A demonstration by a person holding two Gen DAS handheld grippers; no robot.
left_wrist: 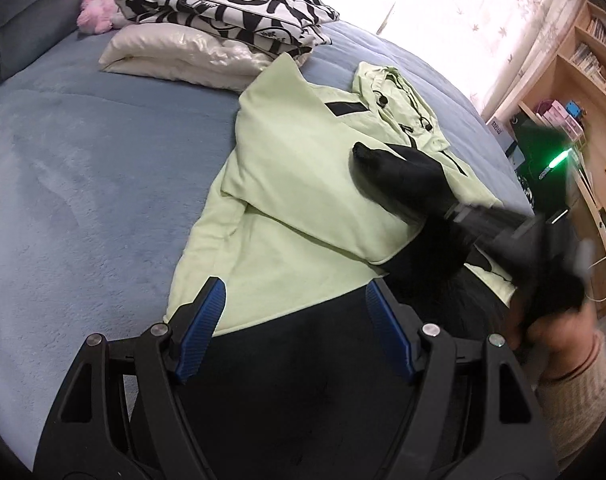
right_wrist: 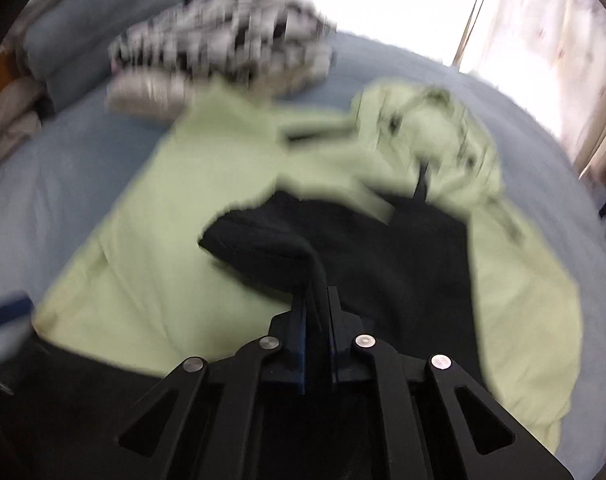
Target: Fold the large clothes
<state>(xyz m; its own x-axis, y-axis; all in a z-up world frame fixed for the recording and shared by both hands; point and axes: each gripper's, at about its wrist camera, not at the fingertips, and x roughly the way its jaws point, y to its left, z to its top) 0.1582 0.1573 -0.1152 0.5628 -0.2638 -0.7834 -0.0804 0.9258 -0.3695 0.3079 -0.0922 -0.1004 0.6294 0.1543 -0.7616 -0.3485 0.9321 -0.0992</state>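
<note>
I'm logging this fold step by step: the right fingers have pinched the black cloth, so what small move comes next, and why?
Probably carry the black cuff further across the pale green jacket and lay it flat. The right gripper is shut on it, lifted off the body, while the left gripper hangs open and empty at the hem.

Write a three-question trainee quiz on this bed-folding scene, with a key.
1. True or false: the right gripper is shut on the black cuff.
2. The left gripper is: A) open and empty, B) shut on cloth, C) out of view.
3. Fill in: the pale green hoodie lies on a ____ bedcover.

Key: 1 true; 2 A; 3 blue.
</note>
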